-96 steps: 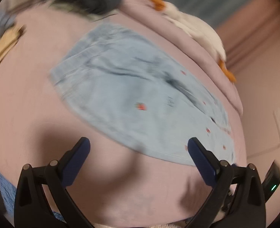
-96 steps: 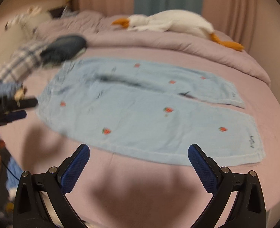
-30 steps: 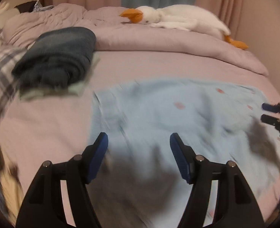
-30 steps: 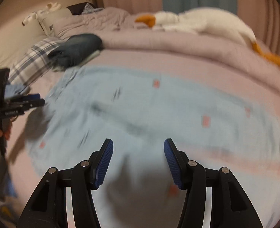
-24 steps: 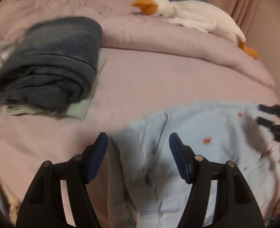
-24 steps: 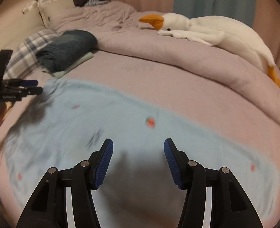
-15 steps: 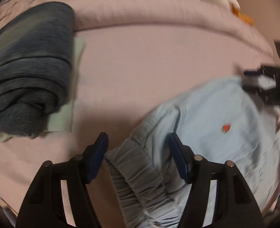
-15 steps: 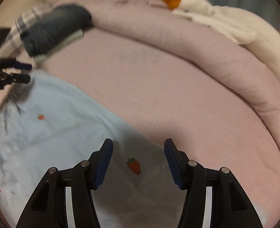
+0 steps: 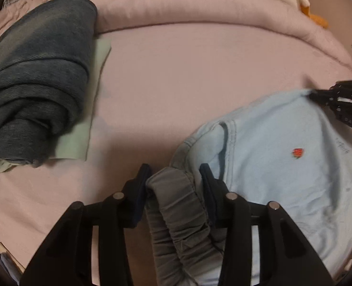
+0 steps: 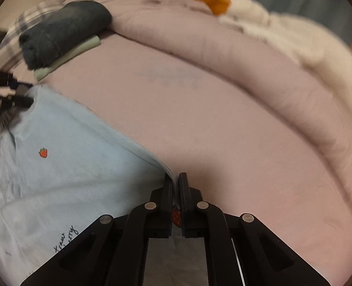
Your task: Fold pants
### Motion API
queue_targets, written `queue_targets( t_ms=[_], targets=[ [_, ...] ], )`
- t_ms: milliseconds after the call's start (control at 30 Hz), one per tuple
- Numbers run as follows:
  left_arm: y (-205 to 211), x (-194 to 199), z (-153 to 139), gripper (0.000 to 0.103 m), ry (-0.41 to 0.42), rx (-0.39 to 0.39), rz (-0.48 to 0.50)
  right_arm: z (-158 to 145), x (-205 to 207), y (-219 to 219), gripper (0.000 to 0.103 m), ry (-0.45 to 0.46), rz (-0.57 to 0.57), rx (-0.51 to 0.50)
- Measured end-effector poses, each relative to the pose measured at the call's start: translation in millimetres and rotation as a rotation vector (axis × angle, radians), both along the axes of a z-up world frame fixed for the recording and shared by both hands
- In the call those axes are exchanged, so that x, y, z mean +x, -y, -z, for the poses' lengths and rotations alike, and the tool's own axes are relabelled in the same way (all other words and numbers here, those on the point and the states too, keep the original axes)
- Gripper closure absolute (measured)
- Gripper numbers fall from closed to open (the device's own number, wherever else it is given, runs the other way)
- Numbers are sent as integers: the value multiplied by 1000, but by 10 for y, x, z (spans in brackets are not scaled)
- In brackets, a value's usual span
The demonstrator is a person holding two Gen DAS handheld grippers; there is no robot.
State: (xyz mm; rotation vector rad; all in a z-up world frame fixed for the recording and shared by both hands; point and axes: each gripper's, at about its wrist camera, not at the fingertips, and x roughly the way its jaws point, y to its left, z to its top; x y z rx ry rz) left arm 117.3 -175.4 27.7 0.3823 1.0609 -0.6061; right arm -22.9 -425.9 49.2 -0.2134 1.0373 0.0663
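Right now I have both claws on the pants [image 9: 283,166], the light blue pair with the small strawberry print, which lie on the pink bed [image 9: 188,71] in the lower right of the left wrist view and the lower left of the right wrist view. My left claw [image 9: 173,174] is partly closed around the bunched elastic waistband [image 9: 176,202], the fabric filling the gap between its fingers; whether it bites firmly I cannot tell. My right claw [image 10: 176,178] is pressed together on a thin edge of the cloth near the bottom centre of its own frame.

I judge this to be the first fold, with the near edge gathered at two points and ready to be carried over. The next move calls for lifting both claws together and keeping the cloth taut between them, then laying the held edge down onto the far edge so the legs stack.

The folded dark towel [image 9: 37,76] on its green cloth [image 9: 80,128] sits in the upper left, well apart from the pants, and the stuffed goose [image 10: 283,31] lies along the duvet [image 10: 223,54] at the top.
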Motion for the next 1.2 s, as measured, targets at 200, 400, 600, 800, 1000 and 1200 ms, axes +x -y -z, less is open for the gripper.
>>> queue_targets(
  t_ms=[200, 400, 600, 800, 1000, 1200],
  targets=[
    [41, -95, -214, 64, 76, 26, 6, -40, -71, -94, 98, 47, 17, -39],
    [-197, -517, -703, 67, 202, -47, 46, -638, -491, -253, 98, 199, -6, -73],
    [-562, -1121, -925, 68, 316, -85, 131, -1116, -1236, -550, 98, 328, -32, -123],
    [-889, -1716, -858, 68, 440, -50, 229, -1134, -1801, -803, 98, 363, -68, -162],
    [-1140, -2273, -398, 69, 488, 32, 287, -849, -2425, -1119, 98, 334, -115, -180],
    [-1198, -2392, 2, 74, 467, 55, 218, -288, -2653, -1393, 98, 227, -159, -175]
  ],
)
